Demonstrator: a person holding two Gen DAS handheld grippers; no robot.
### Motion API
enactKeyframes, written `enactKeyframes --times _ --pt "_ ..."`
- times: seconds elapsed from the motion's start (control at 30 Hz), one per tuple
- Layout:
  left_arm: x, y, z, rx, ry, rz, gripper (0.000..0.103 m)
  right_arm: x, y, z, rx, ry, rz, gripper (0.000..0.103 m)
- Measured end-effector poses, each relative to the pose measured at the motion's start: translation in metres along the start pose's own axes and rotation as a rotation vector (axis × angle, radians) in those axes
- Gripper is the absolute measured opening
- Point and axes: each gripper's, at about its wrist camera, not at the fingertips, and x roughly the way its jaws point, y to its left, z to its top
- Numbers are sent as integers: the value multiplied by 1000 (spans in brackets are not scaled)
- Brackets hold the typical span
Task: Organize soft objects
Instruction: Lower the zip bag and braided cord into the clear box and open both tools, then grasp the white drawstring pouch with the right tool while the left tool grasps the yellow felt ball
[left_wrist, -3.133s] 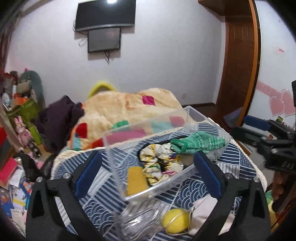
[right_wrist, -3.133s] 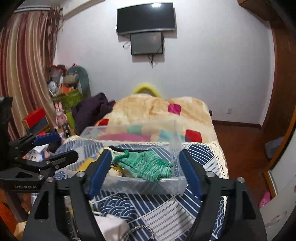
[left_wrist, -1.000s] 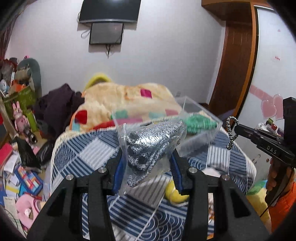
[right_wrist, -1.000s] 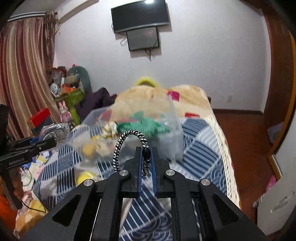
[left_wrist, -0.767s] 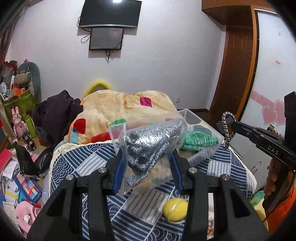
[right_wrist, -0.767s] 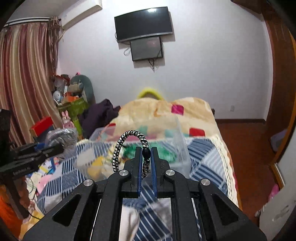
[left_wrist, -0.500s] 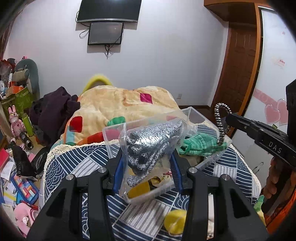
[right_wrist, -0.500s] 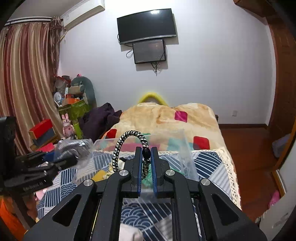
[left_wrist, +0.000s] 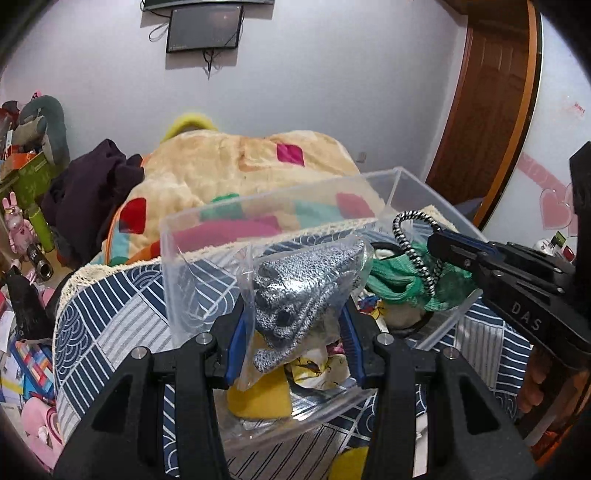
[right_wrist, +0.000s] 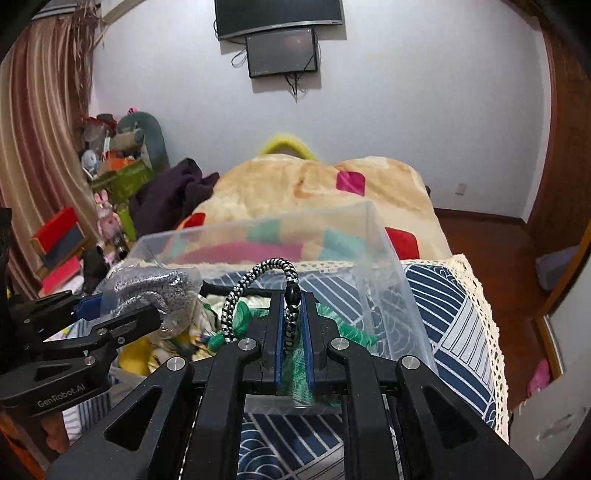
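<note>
A clear plastic bin (left_wrist: 173, 266) (right_wrist: 384, 266) stands on a blue patterned bedspread. It holds a green knit cloth (left_wrist: 391, 280) (right_wrist: 354, 338), a yellow piece (left_wrist: 258, 398) and a printed scrunchie (left_wrist: 321, 365). My left gripper (left_wrist: 291, 317) (right_wrist: 125, 306) is shut on a clear bag of grey knit fabric (left_wrist: 299, 295) (right_wrist: 147, 286), held over the bin's near side. My right gripper (right_wrist: 293, 299) (left_wrist: 439, 240) is shut on a black-and-white braided hair tie (right_wrist: 255, 288) (left_wrist: 410, 247), held above the bin's right part over the green cloth.
A cream patchwork blanket (left_wrist: 236, 166) (right_wrist: 314, 184) lies behind the bin, with a dark garment (left_wrist: 88, 195) to its left. Toys and boxes crowd the floor at left (right_wrist: 59, 236). A wooden door (left_wrist: 491, 99) is at right. A yellow ball (left_wrist: 347, 461) lies near the front.
Both grippers have moved forward and down over the bin, each still holding its item. The bin now sits closer and larger in both views.
</note>
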Motion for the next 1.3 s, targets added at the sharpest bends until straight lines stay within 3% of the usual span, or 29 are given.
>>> enactKeyframes --times 0.17,0.27,0.43,0.9,1.07,1.3 --pt "2 -2 -2 7 16 7 47 -3 0 1 -29 11 -2 9" --pt "-4 -4 -2 18 11 6 53 -4 1 2 -41 15 1 19" --pt "-27 -7 1 25 -46 14 67 -19 2 0 -58 -35 -48 67" --pt "-98 -12 -5 62 -179 26 99 -68 4 0 -47 -135 -12 82" --pt "-99 -14 -22 84 -133 18 100 -72 9 -15 -62 -109 26 83" --pt "-79 -11 -58 83 -14 20 100 -55 23 -53 -96 10 71 83"
